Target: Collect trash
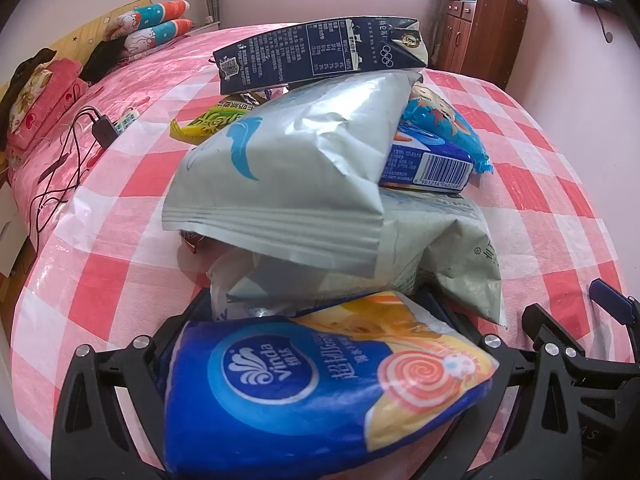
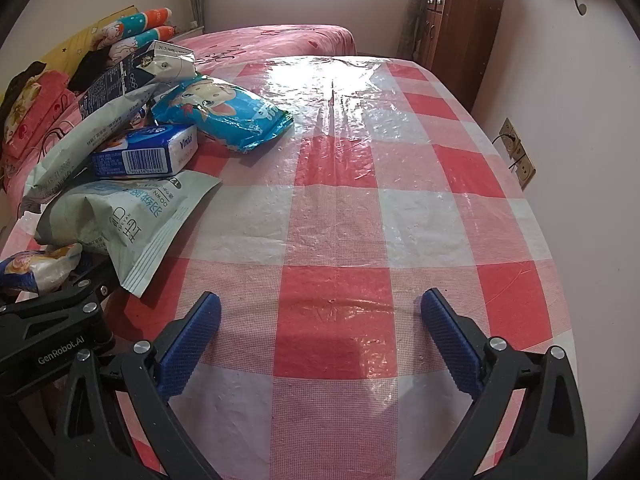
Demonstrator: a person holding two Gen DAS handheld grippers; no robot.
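At the bottom of the frame the left gripper clamped a blue Vinda tissue pack between its black arms. Above it, mid-frame, pale green bags lay heaped on the red-checked cloth, with a dark carton on top and a barcoded blue box at the right.

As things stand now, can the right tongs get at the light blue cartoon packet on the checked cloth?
Probably yes. The right tongs are open and hold nothing, and the checked cloth between them and the light blue cartoon packet is bare. The packet's near end lies free beside the pile.
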